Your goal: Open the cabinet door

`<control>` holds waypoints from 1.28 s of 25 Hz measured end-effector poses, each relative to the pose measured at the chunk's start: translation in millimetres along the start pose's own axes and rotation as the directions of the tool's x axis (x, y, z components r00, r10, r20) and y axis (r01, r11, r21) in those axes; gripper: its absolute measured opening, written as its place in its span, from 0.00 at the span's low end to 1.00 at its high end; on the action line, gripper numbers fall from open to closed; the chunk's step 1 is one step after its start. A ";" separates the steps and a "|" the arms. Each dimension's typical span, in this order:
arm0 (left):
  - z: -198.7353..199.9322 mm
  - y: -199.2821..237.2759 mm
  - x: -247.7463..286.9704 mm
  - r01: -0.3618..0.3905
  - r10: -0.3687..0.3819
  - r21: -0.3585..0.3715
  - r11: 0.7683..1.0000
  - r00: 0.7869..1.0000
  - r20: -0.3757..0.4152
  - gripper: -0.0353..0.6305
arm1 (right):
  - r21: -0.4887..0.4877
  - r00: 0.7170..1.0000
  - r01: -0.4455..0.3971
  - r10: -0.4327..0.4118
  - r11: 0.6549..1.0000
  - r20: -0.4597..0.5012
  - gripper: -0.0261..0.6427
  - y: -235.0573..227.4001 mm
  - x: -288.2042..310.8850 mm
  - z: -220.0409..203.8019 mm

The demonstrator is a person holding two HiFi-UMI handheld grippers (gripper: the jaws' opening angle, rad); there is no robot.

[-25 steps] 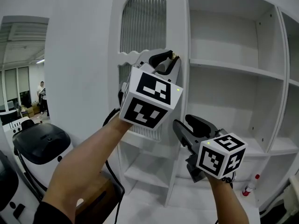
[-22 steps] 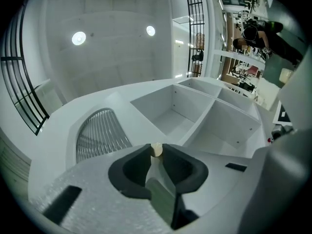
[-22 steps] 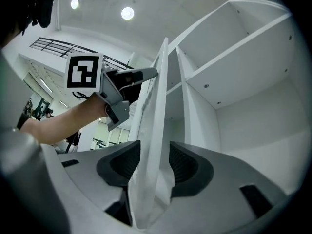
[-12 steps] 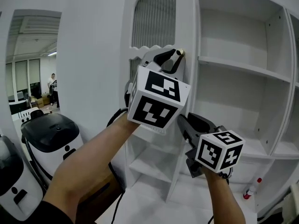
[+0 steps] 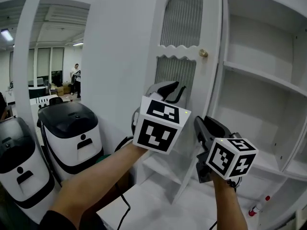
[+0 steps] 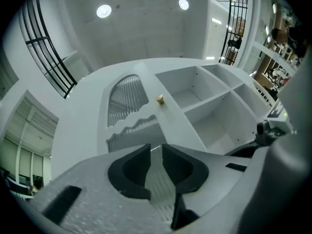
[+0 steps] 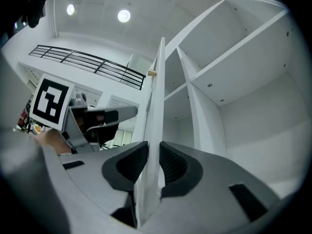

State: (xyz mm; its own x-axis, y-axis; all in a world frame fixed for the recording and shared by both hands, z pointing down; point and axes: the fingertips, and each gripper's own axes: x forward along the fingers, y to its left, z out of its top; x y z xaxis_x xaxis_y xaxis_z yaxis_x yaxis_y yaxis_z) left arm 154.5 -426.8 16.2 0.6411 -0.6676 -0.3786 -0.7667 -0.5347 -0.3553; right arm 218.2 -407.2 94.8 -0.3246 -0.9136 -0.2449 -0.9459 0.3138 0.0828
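Note:
The white cabinet door with ribbed panels stands swung open, its brass knob free. My left gripper hangs below the knob in front of the lower ribbed panel, its jaws a narrow gap apart with nothing between them; in the left gripper view the door and knob lie beyond the tips. My right gripper sits lower at the door's free edge. Its jaws have just been closing, and in the right gripper view both pads clamp the door edge.
Open white shelves fill the cabinet to the right of the door. Two white machines with black lids stand at the left. A red-capped bottle is on the floor at lower right. A person stands far back.
My left gripper has come off the knob and dropped down in front of the door. The right gripper has stayed at the door's edge.

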 end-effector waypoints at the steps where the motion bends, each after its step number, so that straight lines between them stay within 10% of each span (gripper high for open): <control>1: -6.2 2.7 -4.4 -0.014 0.014 -0.003 1.000 1.000 -0.014 0.18 | 0.002 1.000 -0.005 0.005 1.000 0.000 0.16 3.0 0.4 0.2; 32: -63.4 9.1 -102.1 -0.083 0.069 -0.086 0.993 0.984 -0.163 0.18 | 0.031 1.000 -0.019 0.018 0.999 0.021 0.14 73.4 -12.3 9.7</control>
State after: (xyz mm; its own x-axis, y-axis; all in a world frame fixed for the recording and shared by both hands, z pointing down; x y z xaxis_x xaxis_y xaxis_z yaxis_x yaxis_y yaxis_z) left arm 79.9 -396.3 105.9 0.5727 -0.7782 -0.2578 -0.8176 -0.5196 -0.2479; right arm 152.8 -370.5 94.5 -0.3413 -0.9022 -0.2638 -0.9392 0.3386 0.0571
